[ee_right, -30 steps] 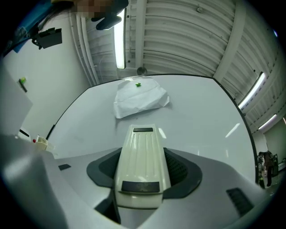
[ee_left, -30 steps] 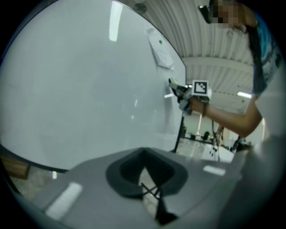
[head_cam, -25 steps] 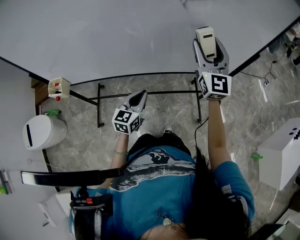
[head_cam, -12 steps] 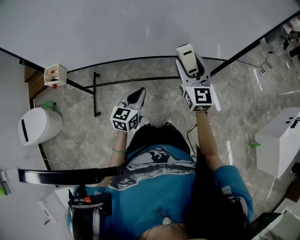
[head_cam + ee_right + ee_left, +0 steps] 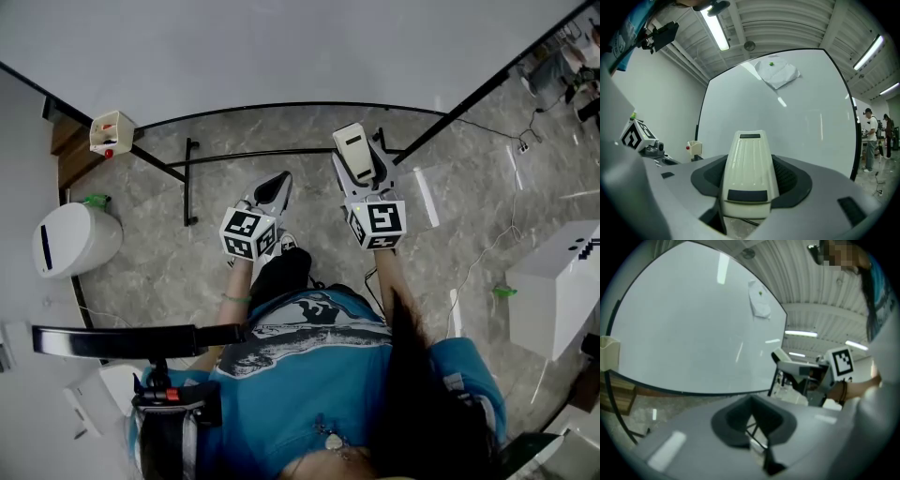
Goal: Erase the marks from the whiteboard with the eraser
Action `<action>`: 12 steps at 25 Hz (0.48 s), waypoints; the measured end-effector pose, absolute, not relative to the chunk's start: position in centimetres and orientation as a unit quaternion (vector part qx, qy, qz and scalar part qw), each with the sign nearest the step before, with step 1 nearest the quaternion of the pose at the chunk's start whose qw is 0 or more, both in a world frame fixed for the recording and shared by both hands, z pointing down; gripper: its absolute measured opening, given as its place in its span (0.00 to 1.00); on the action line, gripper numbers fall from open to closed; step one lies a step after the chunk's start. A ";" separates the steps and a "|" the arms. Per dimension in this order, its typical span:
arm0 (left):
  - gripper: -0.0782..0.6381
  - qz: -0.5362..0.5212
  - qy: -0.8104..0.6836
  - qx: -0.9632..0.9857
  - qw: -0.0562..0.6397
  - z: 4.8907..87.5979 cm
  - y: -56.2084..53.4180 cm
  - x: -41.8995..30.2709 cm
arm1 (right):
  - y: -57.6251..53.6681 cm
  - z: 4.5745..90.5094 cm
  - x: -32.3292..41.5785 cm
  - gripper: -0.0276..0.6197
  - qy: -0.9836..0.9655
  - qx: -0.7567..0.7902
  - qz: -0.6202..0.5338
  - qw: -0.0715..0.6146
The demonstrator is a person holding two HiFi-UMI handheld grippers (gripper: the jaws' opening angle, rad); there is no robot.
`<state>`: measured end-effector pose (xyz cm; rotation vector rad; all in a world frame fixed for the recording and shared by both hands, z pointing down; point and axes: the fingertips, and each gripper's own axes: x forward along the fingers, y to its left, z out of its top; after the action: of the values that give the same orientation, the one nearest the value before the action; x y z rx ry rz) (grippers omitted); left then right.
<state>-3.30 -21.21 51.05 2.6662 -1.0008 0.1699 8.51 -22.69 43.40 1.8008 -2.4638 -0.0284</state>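
Note:
The whiteboard (image 5: pixel 281 47) fills the top of the head view, and I see no marks on it. My right gripper (image 5: pixel 361 167) is shut on the cream eraser (image 5: pixel 352 148), held off the board above the floor. In the right gripper view the eraser (image 5: pixel 749 173) sticks out between the jaws towards the whiteboard (image 5: pixel 787 122). My left gripper (image 5: pixel 274 190) hangs lower and to the left, shut with nothing in it. In the left gripper view I see the whiteboard (image 5: pixel 693 333) and the eraser (image 5: pixel 780 356) at the right.
A small box with a red marker (image 5: pixel 111 134) hangs at the board's left end. The board's black stand (image 5: pixel 192 178) crosses the floor below it. A white bin (image 5: pixel 73 239) sits left, a white box (image 5: pixel 562 281) right. A sheet (image 5: pixel 777 72) is pinned high on the board.
The right gripper with the eraser has come off the whiteboard and moved down and left, towards the body. The left gripper has hardly moved.

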 end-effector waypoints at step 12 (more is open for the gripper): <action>0.12 0.059 -0.353 0.922 0.145 51.4 -5.2 1.2 | -5.6 48.4 11.4 0.45 -0.809 0.582 0.045 0.061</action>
<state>1.18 -5.17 51.44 2.6568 -1.0172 0.1685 11.44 -5.61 48.35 1.7616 -2.4488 0.1353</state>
